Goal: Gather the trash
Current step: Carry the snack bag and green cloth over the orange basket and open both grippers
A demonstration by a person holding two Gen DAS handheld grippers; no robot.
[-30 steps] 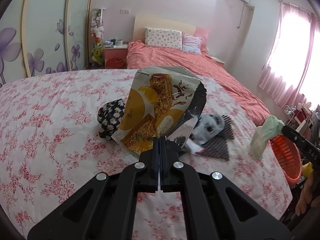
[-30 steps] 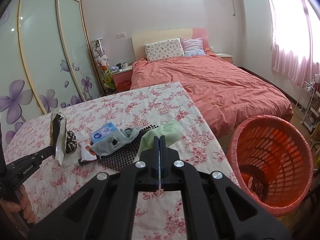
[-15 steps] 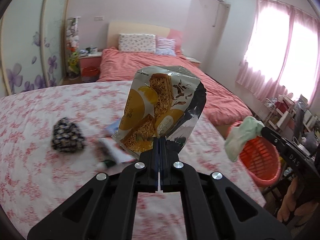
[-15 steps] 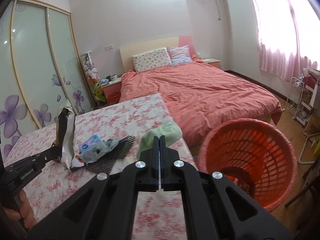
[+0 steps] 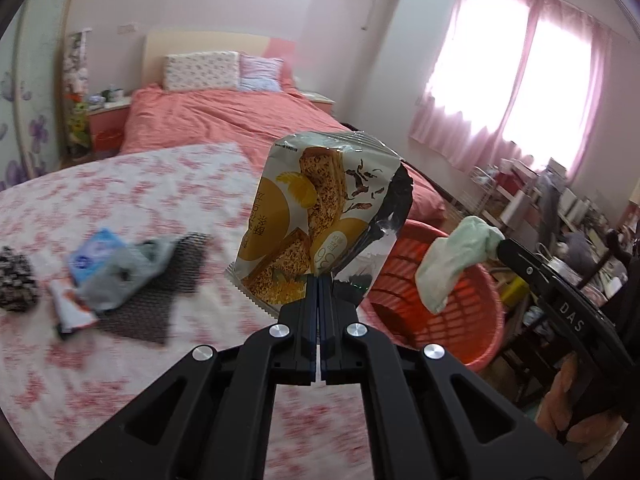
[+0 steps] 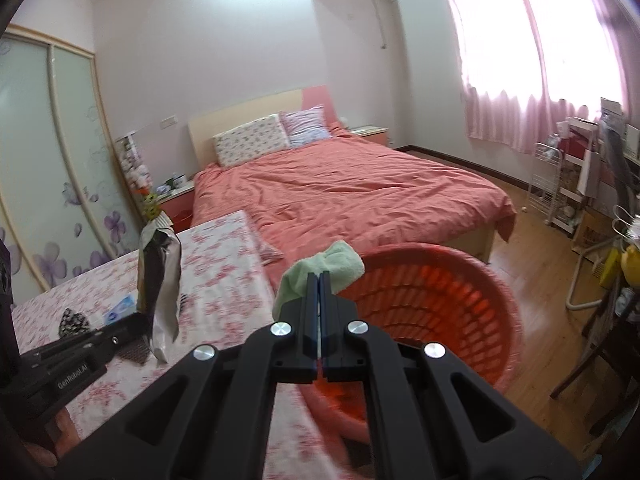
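My left gripper (image 5: 319, 282) is shut on the bottom edge of a silver and yellow snack bag (image 5: 320, 216), held upright above the table's right edge. The bag also shows edge-on in the right wrist view (image 6: 160, 280). My right gripper (image 6: 319, 280) is shut on a pale green cloth (image 6: 320, 270), held over the near rim of the orange basket (image 6: 440, 304). In the left wrist view the green cloth (image 5: 452, 262) hangs over the orange basket (image 5: 476, 320), to the right of the bag.
On the floral tablecloth (image 5: 120, 380) lie a blue tissue pack (image 5: 94, 256), a grey cloth (image 5: 128, 276) on a black mesh mat (image 5: 160, 300), a small tube (image 5: 68, 310) and a black-and-white pouch (image 5: 14, 284). A pink bed (image 6: 360, 192) stands behind. Shelves stand at right.
Both grippers have swung right toward the basket with their loads. The green cloth now hangs over the basket's rim, and the snack bag has moved from over the table items to the table's right edge.
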